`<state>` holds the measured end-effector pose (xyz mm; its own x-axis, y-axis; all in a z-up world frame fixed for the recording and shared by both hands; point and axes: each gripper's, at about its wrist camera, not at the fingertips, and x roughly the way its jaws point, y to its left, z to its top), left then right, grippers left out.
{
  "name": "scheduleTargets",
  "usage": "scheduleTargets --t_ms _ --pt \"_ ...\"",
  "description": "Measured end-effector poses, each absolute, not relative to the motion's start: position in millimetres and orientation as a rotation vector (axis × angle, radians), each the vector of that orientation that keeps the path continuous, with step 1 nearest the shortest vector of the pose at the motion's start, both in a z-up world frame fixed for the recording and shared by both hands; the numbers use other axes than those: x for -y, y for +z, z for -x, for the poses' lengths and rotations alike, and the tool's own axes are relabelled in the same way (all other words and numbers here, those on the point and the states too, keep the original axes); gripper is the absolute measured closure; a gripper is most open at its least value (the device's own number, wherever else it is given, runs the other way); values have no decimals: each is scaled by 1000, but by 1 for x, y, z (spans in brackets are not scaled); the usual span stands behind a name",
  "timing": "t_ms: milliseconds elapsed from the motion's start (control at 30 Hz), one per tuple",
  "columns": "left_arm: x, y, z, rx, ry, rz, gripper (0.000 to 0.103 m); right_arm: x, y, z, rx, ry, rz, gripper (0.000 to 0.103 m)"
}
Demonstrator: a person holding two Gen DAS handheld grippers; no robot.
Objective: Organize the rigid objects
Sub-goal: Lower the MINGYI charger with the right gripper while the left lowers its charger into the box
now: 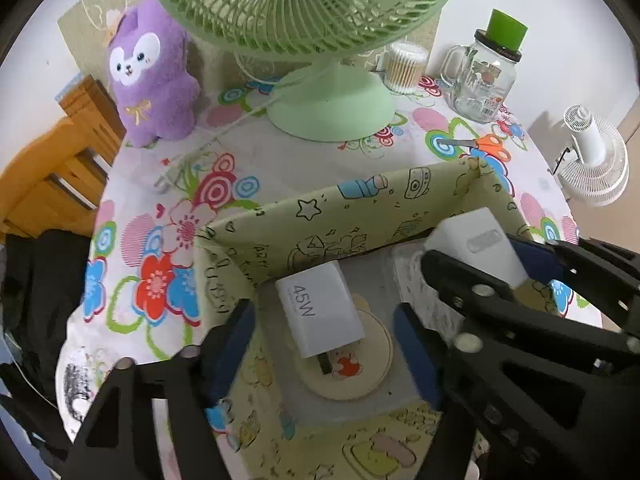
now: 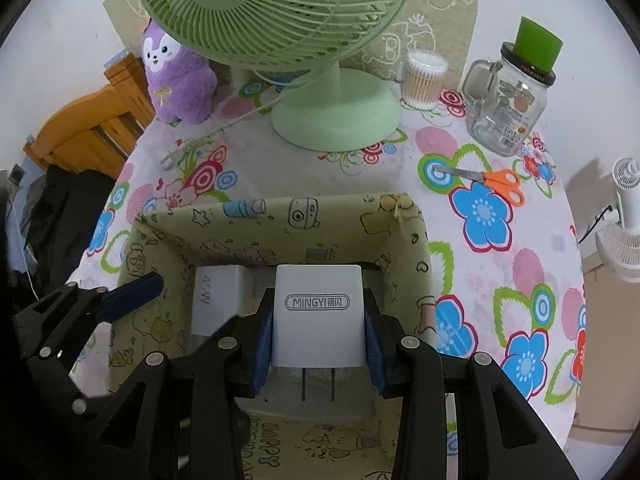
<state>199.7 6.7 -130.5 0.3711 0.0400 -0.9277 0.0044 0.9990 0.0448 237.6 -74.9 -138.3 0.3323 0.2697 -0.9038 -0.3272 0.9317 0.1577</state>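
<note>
Two chargers: 45W charger lies in fabric box, left tongs wide and clear of it. Right tongs clamp MINGYI charger over box; lower beside the 45W, then release.

Left wrist view: mounted behind its own fingers, angled steeply down, close above the yellow-green cartoon-print fabric storage box. Right wrist view: same steep downward angle, equally close, sited just to the right over that box. Both share the pale green plastic desk fan beyond.
</note>
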Motion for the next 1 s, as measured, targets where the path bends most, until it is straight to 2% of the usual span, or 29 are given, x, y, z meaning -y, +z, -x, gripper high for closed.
scheduleTargets --t_ms 167,633,667,733,800,1000 --pt "-7 -121 -193 -1188 23 -69 18 68 -137 -239 -1171 410 49 61" --pt "-30 -134 -197 -1258 33 -25 16 42 -157 -247 -1224 468 4 60" --pt "-31 -135 -198 -1262 33 -25 16 40 -158 -248 -1221 462 7 58" --pt "-30 -136 -199 -1259 40 -45 16 39 -159 -249 -1218 448 9 41" --pt "-27 -136 -199 -1260 20 -45 16 43 -158 -248 -1212 442 1 29" --pt "-22 -133 -198 -1259 19 -47 12 58 -150 -244 -1211 411 7 18"
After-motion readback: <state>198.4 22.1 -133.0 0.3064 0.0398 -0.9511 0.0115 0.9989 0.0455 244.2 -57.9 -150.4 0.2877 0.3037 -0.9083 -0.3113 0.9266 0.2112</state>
